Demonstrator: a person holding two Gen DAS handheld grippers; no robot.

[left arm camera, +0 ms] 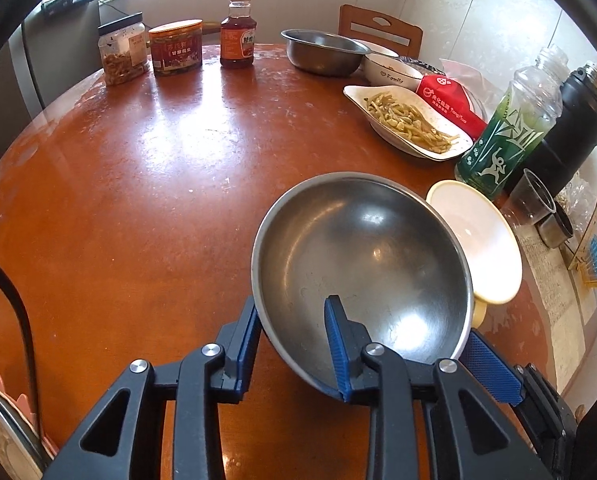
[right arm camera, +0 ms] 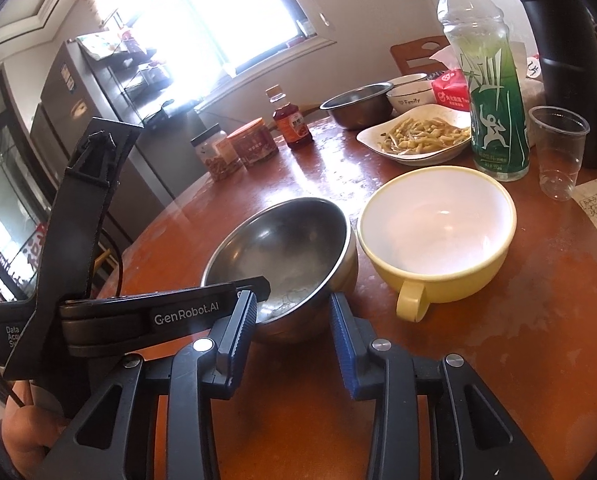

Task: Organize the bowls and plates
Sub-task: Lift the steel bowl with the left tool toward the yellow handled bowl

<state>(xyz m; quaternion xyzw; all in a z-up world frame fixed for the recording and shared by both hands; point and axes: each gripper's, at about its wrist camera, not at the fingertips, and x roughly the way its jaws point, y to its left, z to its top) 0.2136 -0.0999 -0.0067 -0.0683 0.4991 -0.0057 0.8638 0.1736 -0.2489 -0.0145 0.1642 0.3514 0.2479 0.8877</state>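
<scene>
Left wrist: left gripper (left arm camera: 294, 344) pinches round steel bowl's (left arm camera: 362, 256) rim; right gripper (right arm camera: 294, 320) narrow, empty.

"GenRobot.AI" on the left gripper (right arm camera: 258, 296), "Family" on a white bowl (right arm camera: 410, 98), "TongHua" on a red tissue pack (left arm camera: 454, 106)

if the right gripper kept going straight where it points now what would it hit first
Most likely the steel bowl: its near wall sits right between the right gripper jaws. The yellow cup stands off to the side.
</scene>
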